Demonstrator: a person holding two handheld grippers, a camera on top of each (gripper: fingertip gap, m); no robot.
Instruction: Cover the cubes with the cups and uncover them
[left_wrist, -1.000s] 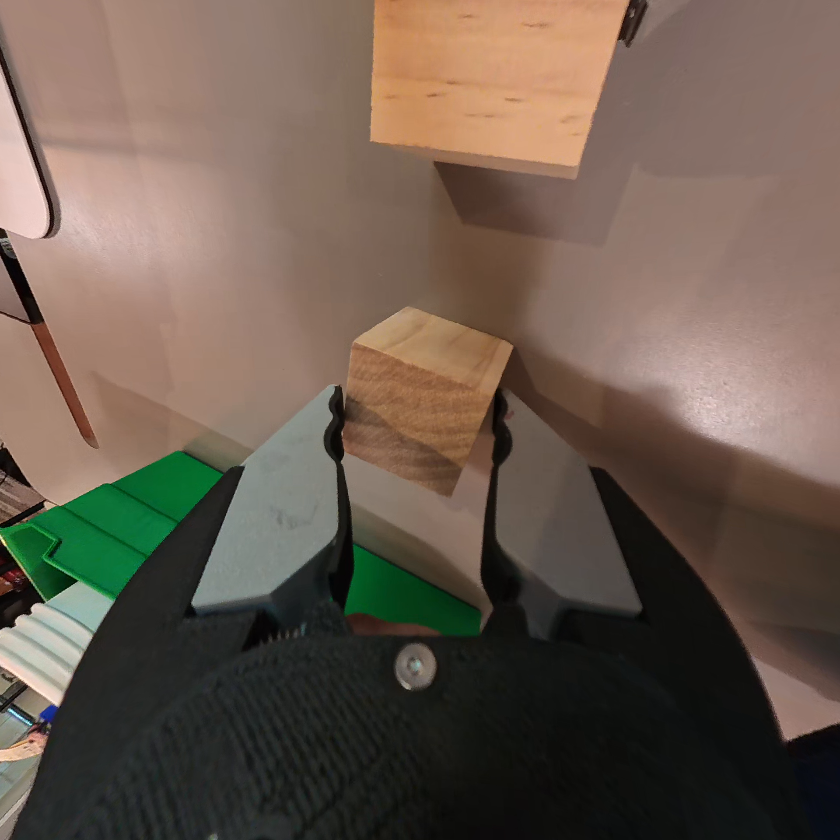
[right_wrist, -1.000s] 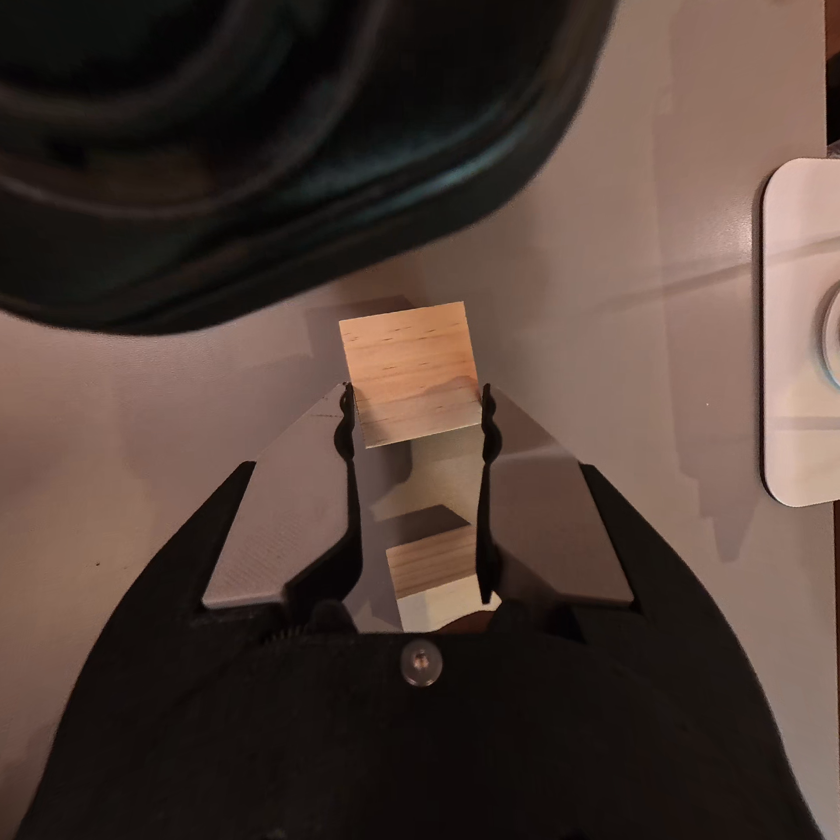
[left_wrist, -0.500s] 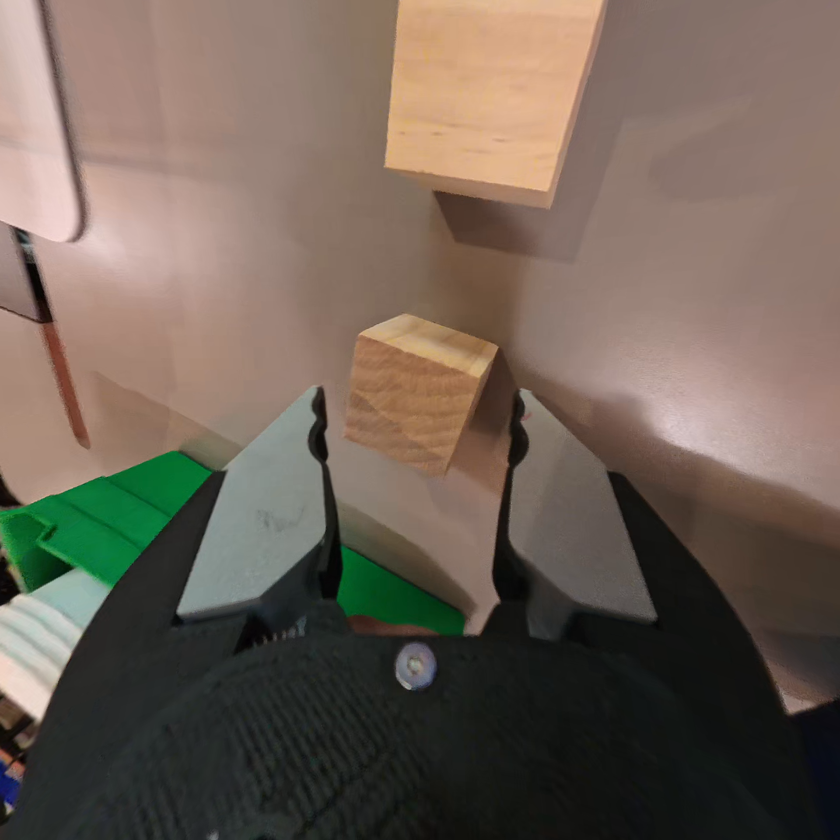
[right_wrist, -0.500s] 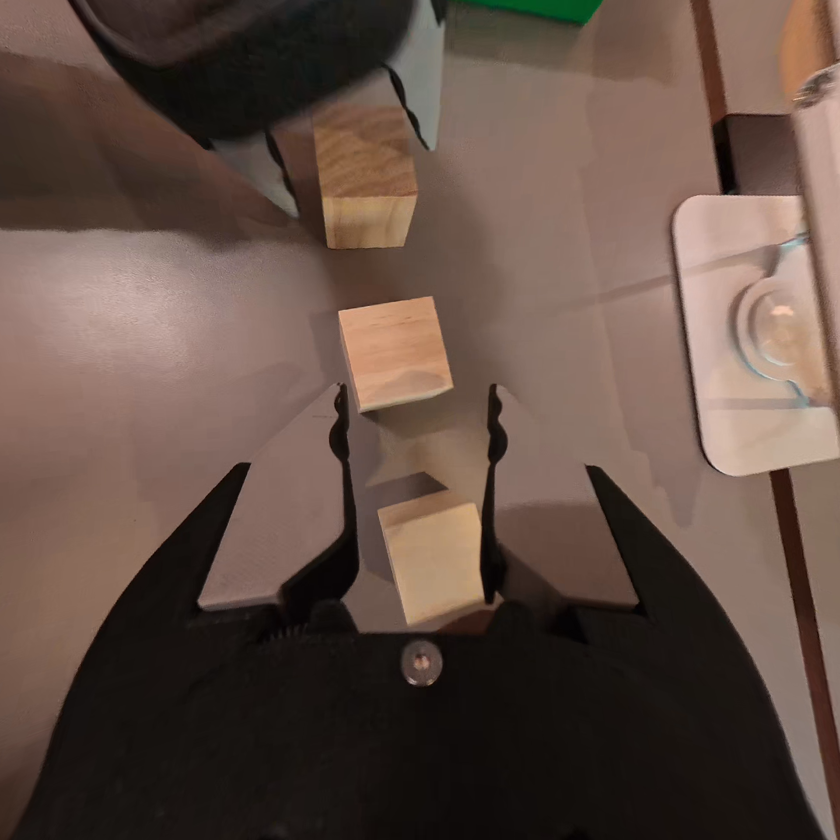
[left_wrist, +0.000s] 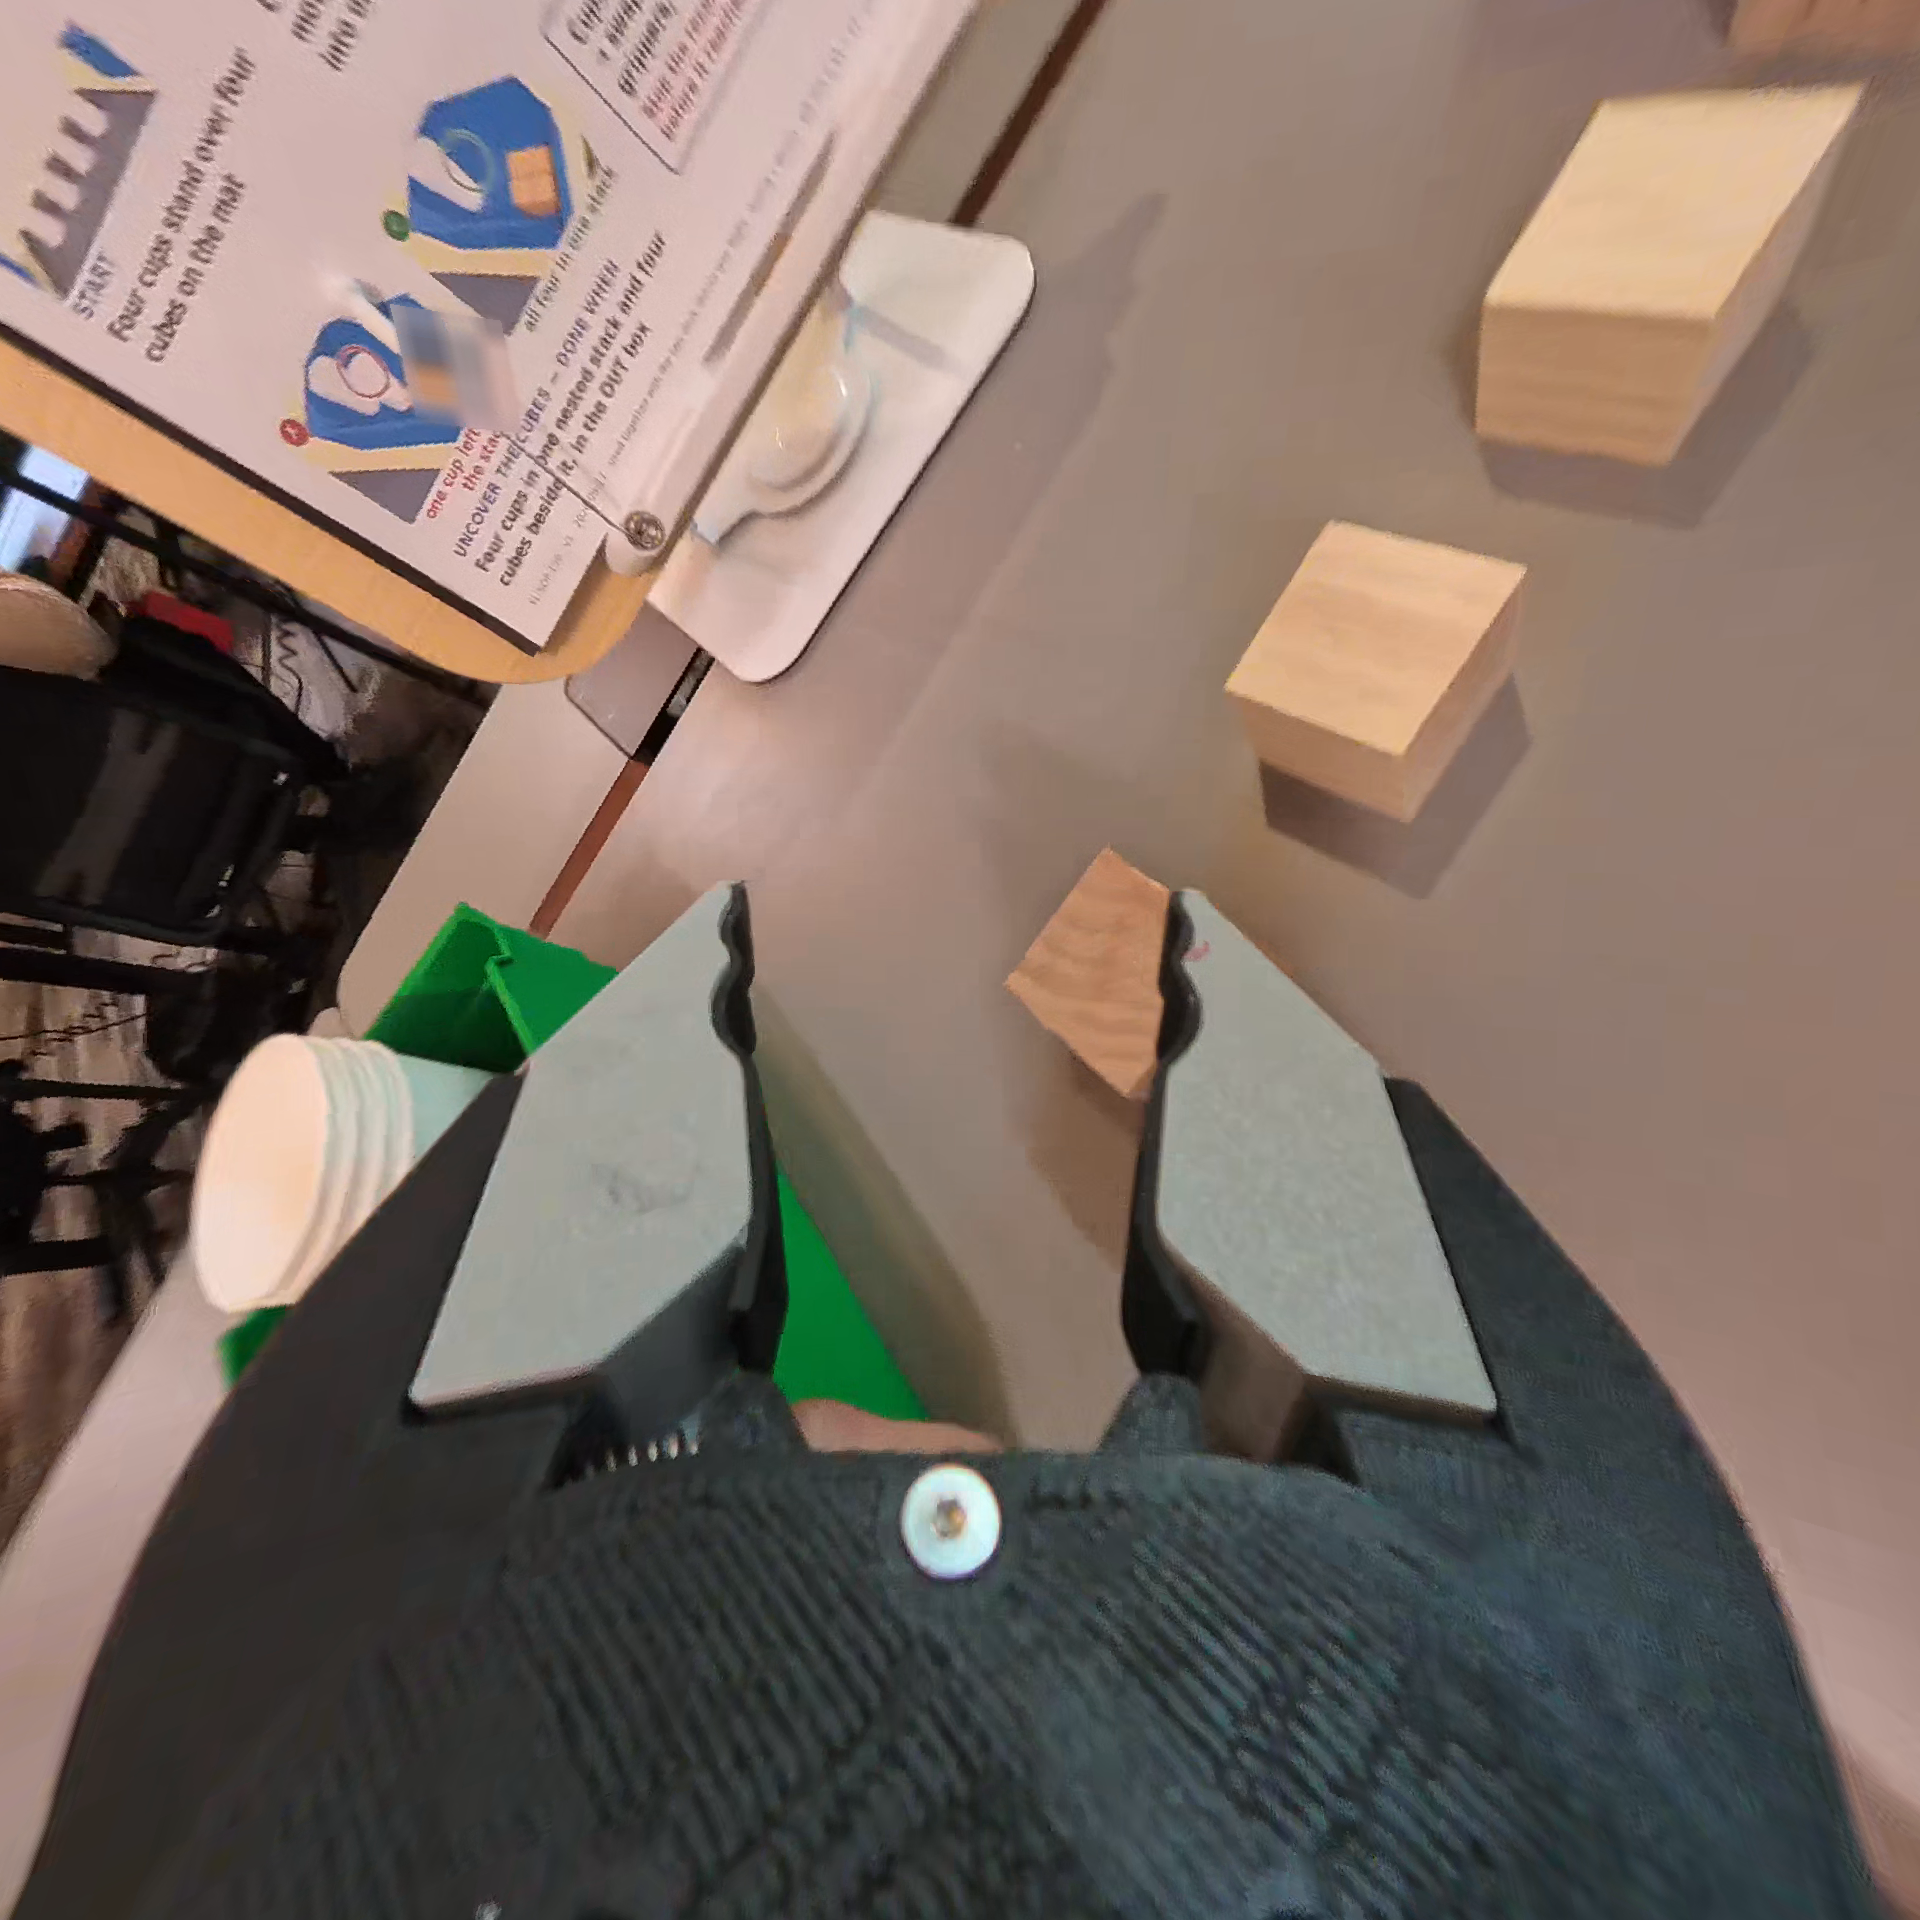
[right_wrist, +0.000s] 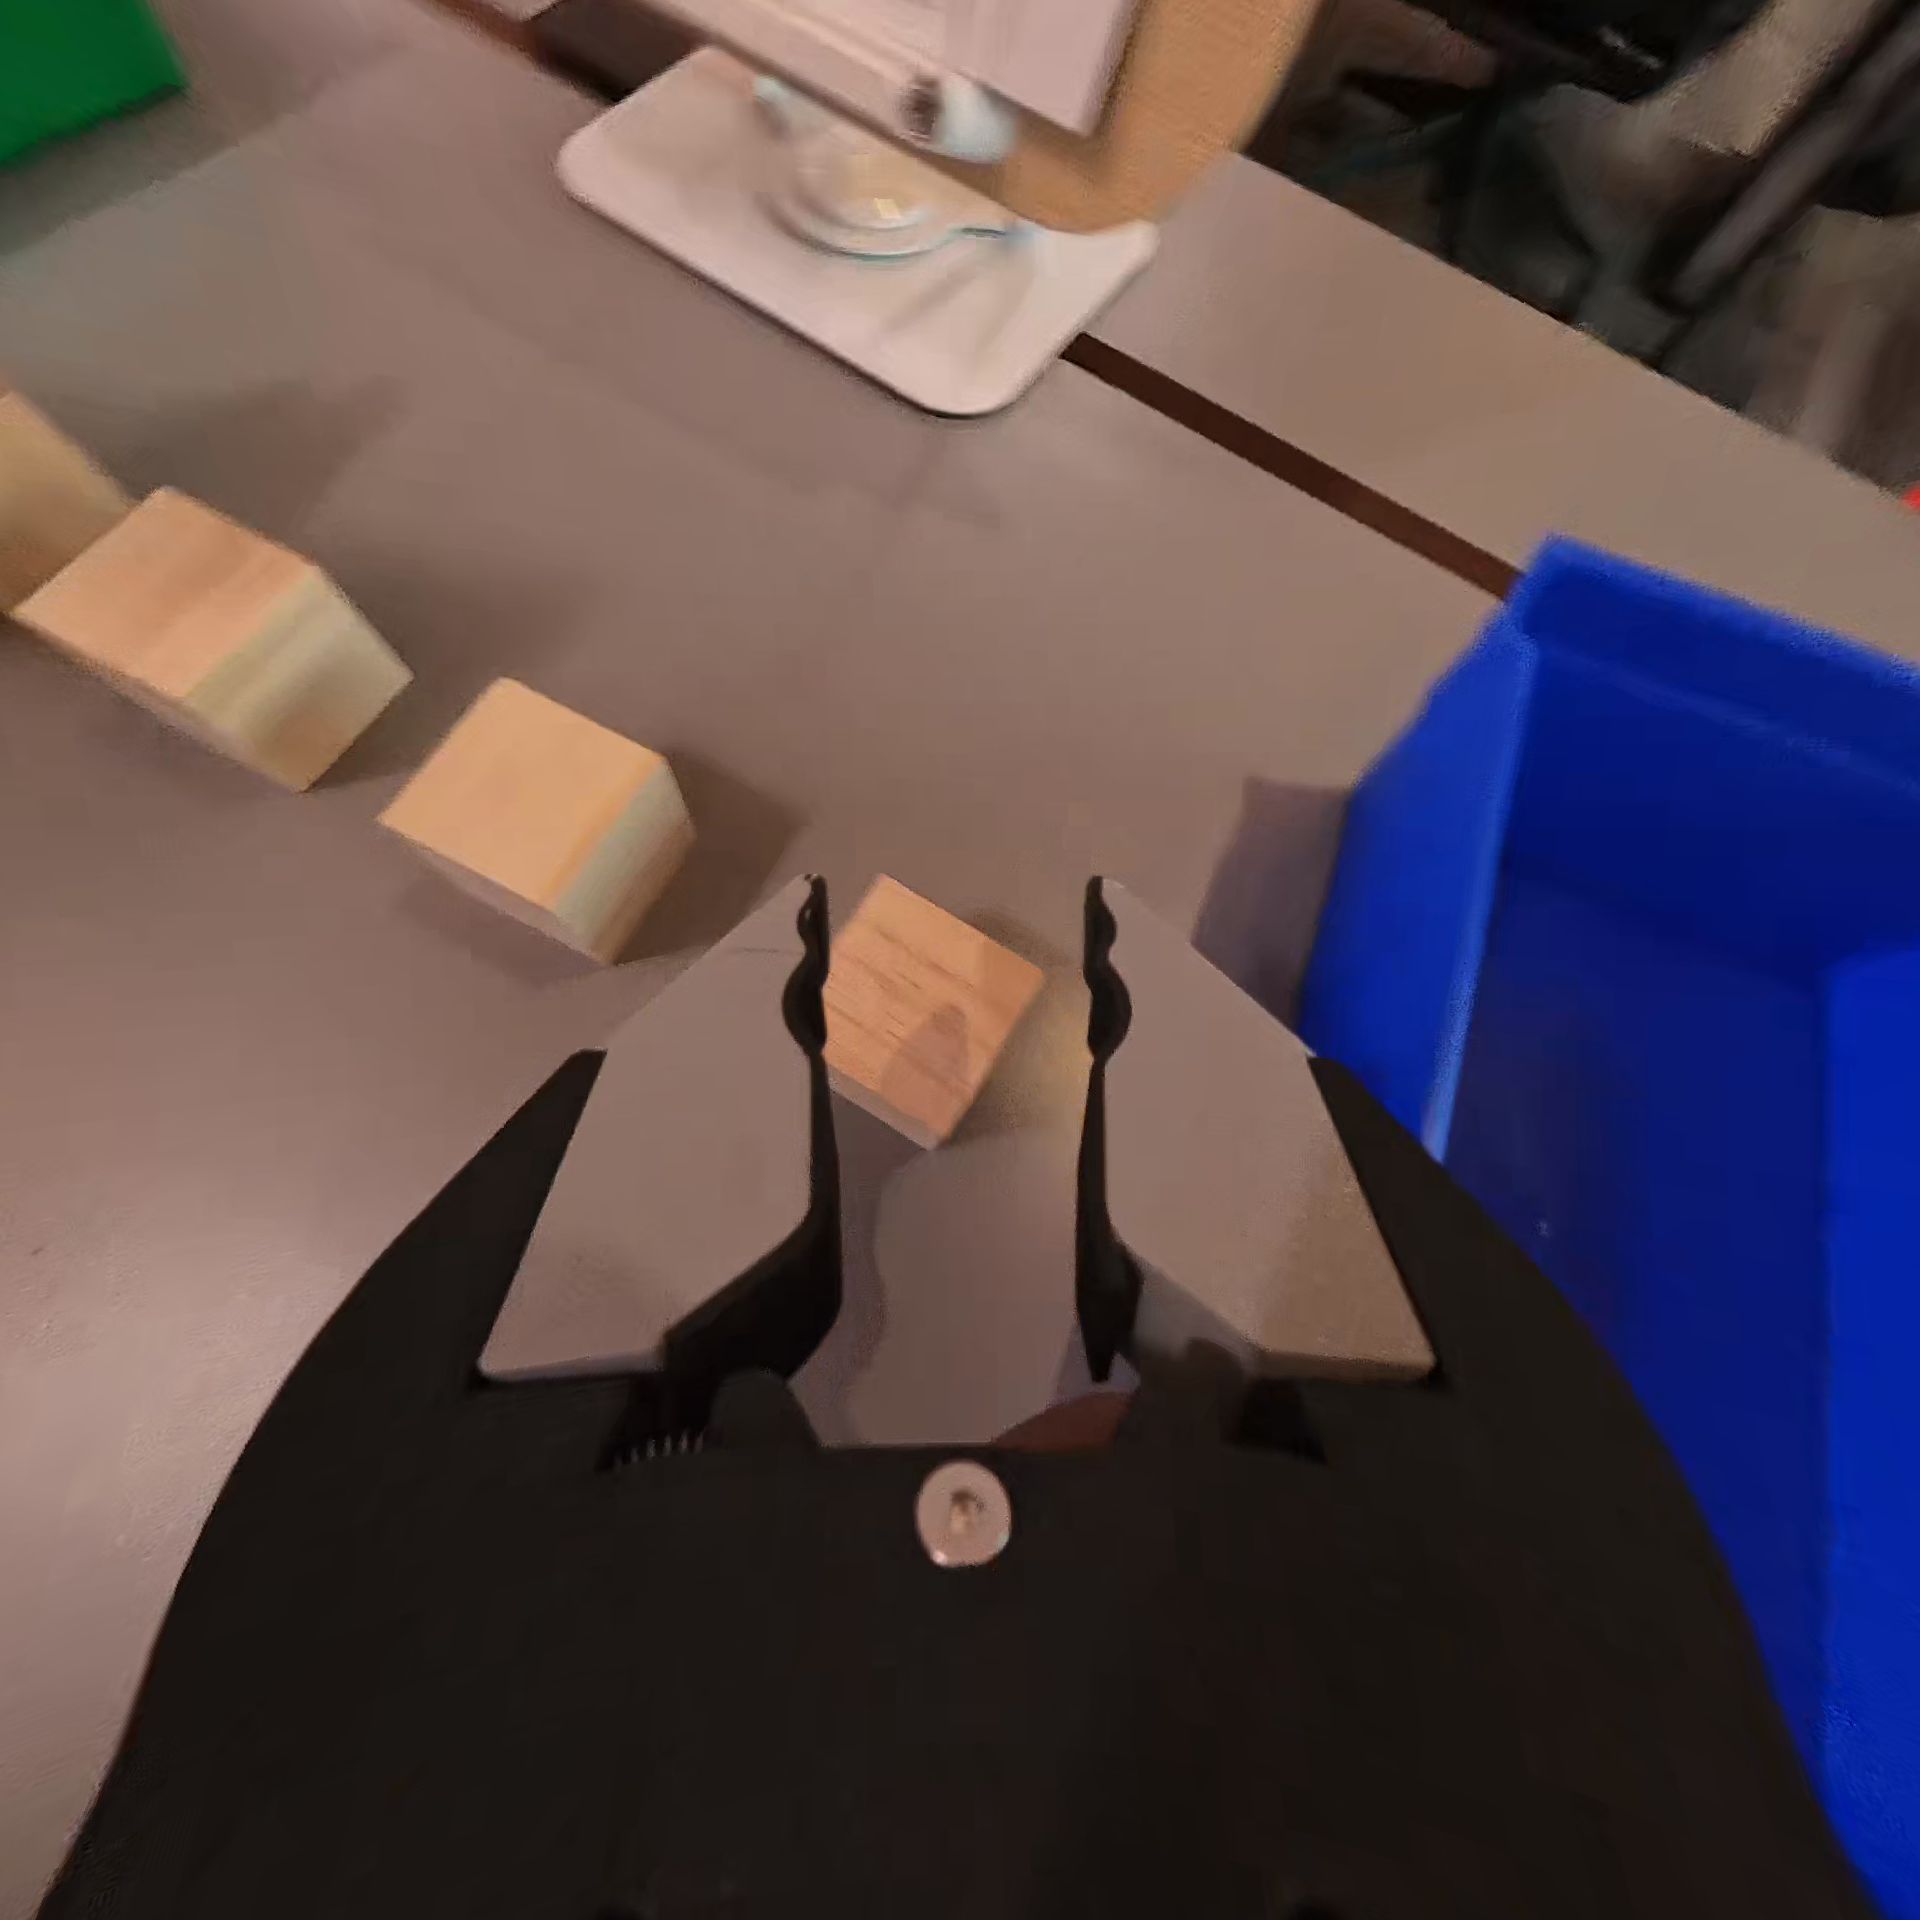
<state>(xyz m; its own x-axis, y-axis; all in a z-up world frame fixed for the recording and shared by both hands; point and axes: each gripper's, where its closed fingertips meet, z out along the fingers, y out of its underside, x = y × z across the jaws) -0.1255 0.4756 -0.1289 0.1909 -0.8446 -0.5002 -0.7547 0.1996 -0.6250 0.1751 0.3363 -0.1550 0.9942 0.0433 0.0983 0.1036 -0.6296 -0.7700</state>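
Note:
Several bare wooden cubes stand in a row on the grey table. In the left wrist view my left gripper is open and empty above the table. One cube lies partly behind its right finger, and two more cubes stand farther off. A stack of white cups lies in the green bin at the left. In the right wrist view my right gripper is open. A cube rests on the table between its fingertips, with a gap at the right pad. Two more cubes stand to the left.
A blue bin stands close on the right of my right gripper. A white stand base holding an instruction board sits at the table's far edge. A dark seam crosses the table. Chairs and clutter lie beyond the table edge.
Both grippers have pulled back from the cubes and swung round. The left jaws opened away from the cube they flanked. The right jaws narrowed slightly with nothing pressed between them.

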